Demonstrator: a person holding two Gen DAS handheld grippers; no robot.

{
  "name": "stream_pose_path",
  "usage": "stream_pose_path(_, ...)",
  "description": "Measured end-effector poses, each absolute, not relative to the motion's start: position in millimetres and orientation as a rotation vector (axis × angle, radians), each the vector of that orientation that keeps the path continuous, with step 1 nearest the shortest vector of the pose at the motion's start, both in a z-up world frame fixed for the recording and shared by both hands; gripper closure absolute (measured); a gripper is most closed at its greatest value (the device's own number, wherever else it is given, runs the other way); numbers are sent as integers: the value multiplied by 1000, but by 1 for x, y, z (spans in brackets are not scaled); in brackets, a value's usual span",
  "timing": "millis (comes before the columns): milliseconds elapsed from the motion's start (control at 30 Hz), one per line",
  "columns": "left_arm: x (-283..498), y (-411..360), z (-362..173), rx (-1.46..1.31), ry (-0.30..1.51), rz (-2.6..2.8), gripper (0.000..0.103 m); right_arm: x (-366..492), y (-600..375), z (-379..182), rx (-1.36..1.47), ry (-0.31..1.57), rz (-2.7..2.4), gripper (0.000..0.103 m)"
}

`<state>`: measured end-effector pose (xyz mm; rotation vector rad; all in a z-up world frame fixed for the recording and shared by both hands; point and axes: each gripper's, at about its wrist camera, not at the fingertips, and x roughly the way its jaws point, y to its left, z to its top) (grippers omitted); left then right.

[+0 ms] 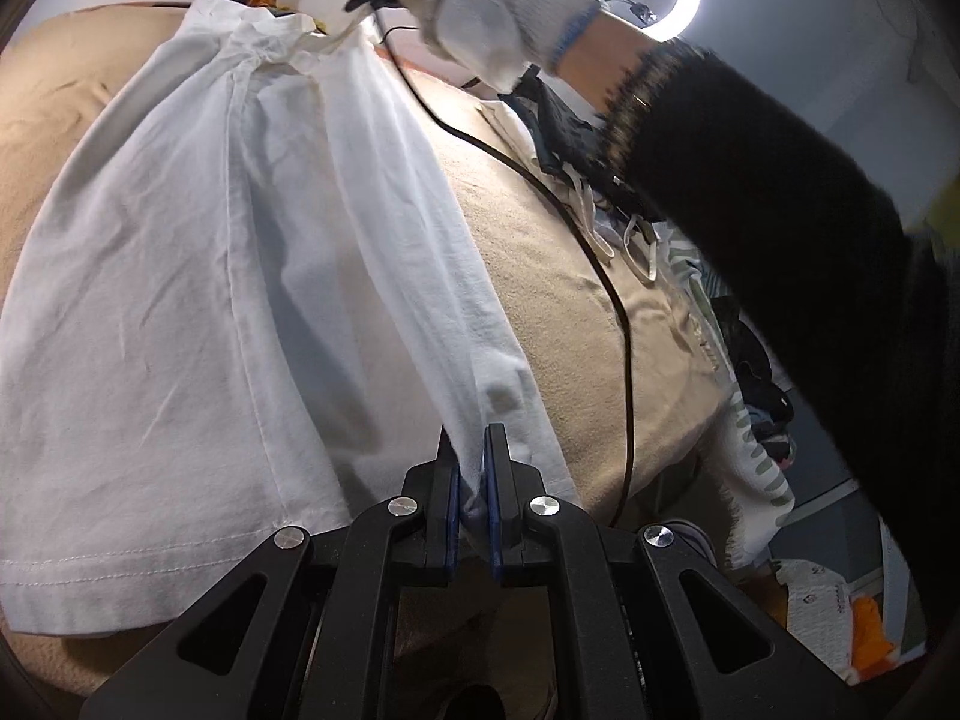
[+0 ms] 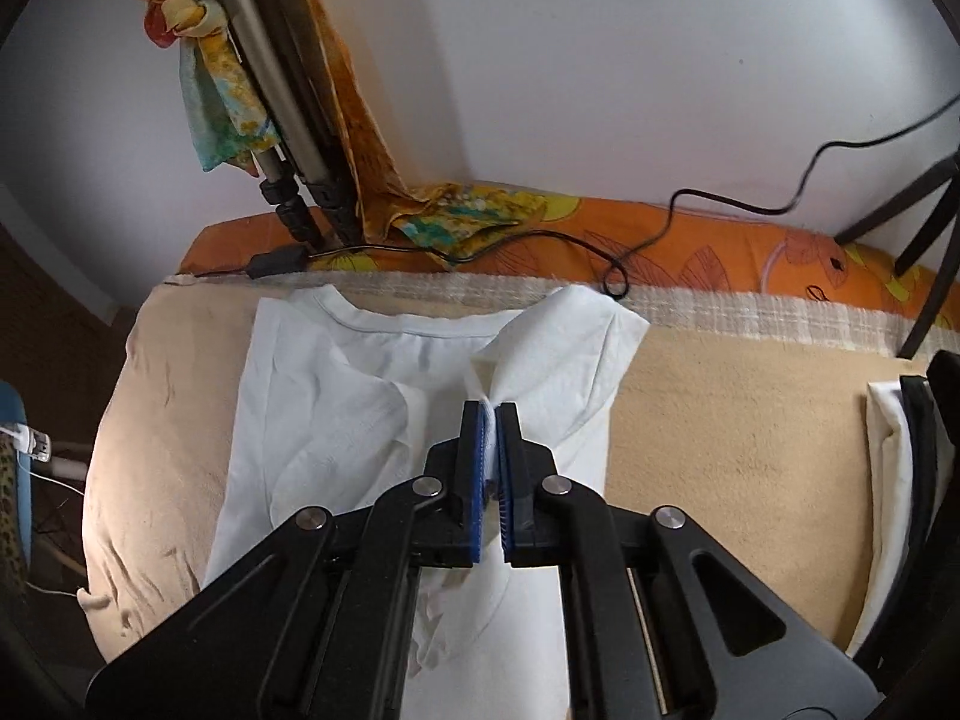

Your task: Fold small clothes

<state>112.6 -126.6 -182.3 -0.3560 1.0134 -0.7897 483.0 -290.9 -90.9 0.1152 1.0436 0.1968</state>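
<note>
A white T-shirt (image 1: 198, 252) lies on a tan blanket (image 1: 660, 348). My left gripper (image 1: 471, 450) is shut on the shirt's edge near the hem and holds it raised, the cloth stretching to the far end. There a white-gloved hand (image 1: 492, 18) holds the right gripper, also pinching the shirt. In the right wrist view the shirt (image 2: 324, 420) lies neck-end toward the wall, and my right gripper (image 2: 491, 420) is shut on a lifted fold near the shoulder and sleeve (image 2: 576, 336).
A pile of other clothes (image 1: 738, 372) lies at the blanket's right edge. A black cable (image 1: 618, 312) runs across the blanket (image 2: 720, 432). Tripod legs (image 2: 300, 192), a scarf (image 2: 216, 114) and an orange patterned sheet (image 2: 720, 258) line the wall. Folded white cloth (image 2: 888, 468) lies right.
</note>
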Motion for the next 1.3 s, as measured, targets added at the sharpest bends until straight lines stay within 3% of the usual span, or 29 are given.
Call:
stream_pose_path(233, 115, -119, -182, -358, 1013, -764, 97, 497, -274, -123, 35, 1084, 152, 95)
stream_pose_path(300, 115, -117, -180, -344, 1004, -762, 97, 486, -294, -109, 129, 1043, 187, 81)
stream_pose_path(333, 115, -116, -180, -342, 1004, -760, 97, 478, -304, -99, 155, 1014, 189, 67)
stream_pose_path(367, 115, -115, -180, -341, 1005, -759, 97, 469, -315, -89, 169, 982, 185, 60)
stream_pose_path(600, 107, -108, -172, -312, 975, -737, 97, 365, -394, -45, 322, 907, 233, 60)
stream_pose_path(667, 102, -104, -167, -296, 966, -736, 93, 330, -408, -46, 351, 914, 256, 60)
stream_pose_path(833, 83, -93, -151, -249, 925, -730, 92, 240, -420, -74, 408, 967, 330, 59)
stream_pose_path(867, 78, -88, -147, -246, 916, -724, 89, 225, -419, -80, 412, 980, 345, 59)
stream_pose_path(967, 72, -68, -141, -258, 902, -679, 63, 178, -407, -102, 423, 1028, 406, 59)
stream_pose_path(1300, 104, -6, -158, -305, 999, -471, 63, 96, -380, -159, 466, 1135, 511, 59)
